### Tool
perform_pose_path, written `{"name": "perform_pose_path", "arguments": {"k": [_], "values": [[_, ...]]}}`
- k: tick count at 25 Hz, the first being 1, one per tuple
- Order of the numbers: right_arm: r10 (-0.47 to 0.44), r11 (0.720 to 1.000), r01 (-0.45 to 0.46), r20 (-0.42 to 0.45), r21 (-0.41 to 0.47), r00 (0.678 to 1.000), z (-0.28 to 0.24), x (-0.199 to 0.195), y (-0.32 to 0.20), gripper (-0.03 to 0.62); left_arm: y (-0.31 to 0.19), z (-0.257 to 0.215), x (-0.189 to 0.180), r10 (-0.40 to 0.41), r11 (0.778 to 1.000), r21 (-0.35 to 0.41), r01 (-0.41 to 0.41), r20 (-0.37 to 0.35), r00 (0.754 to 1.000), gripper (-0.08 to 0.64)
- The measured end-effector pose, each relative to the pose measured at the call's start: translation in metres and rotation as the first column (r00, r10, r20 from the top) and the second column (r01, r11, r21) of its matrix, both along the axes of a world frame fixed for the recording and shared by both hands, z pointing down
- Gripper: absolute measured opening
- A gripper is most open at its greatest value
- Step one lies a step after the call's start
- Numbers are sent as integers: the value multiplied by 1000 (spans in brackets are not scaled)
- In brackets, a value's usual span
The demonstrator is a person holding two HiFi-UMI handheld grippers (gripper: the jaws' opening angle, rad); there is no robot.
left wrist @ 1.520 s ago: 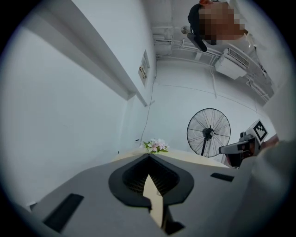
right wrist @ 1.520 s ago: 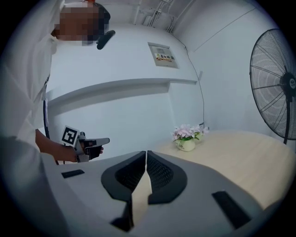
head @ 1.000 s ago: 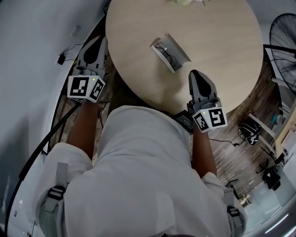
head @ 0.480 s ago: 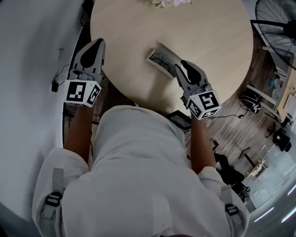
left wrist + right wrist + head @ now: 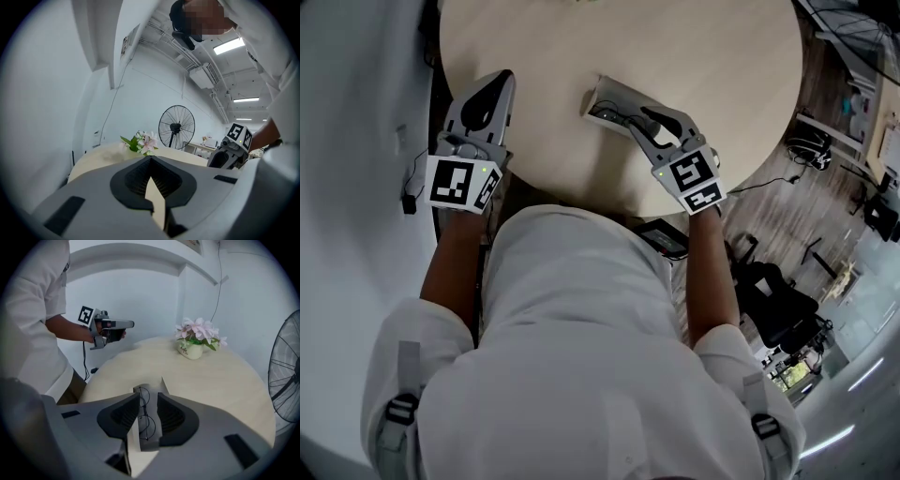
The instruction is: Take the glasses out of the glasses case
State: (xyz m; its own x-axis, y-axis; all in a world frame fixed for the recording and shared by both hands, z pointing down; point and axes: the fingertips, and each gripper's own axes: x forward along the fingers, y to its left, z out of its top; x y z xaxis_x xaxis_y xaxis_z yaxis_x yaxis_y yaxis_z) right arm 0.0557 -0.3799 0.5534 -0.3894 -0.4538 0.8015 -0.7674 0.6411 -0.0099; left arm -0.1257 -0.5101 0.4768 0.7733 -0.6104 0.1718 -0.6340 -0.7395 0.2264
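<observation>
My right gripper [image 5: 147,394] has just been opening its jaws. They now stand wide, the pads pressing on nothing, tilted down over the glasses case [image 5: 149,442]. Showing through the gap, inside that open case, lie the glasses [image 5: 143,411]. Their long axis runs away from me along the slot, so I judge a squeeze would catch them across their narrow width. I see nothing else in the case, which rests on the round table [image 5: 211,376]. My left gripper [image 5: 502,77], jaws together and empty, hangs at the table's edge, well apart, so the right is nearer. Farthest off stands a flower pot [image 5: 192,348].
</observation>
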Motion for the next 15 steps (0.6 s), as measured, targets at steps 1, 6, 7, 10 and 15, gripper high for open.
{"name": "perform_pose_path", "arguments": {"k": [1, 6, 7, 10, 15], "values": [[-13, 1000, 13, -18, -22, 1000, 7, -2, 2, 121, 0, 2, 3, 14, 1000, -7, -14, -4, 1000, 6], [-78, 982, 65, -72, -178, 994, 47, -10, 14, 123, 1, 14, 8, 73, 997, -27, -74, -16, 997, 6], [-77, 977, 61, -71, -202, 995, 52, -10, 15, 123, 1, 17, 7, 78, 996, -34, -79, -20, 997, 6], [-78, 970, 59, -74, -236, 994, 59, -11, 15, 123, 1, 26, 7, 83, 995, -60, -84, -31, 996, 6], [-105, 956, 73, -99, -285, 989, 69, -5, 15, 123, 3, 36, 8, 91, 992, -83, -94, -47, 995, 6]]}}
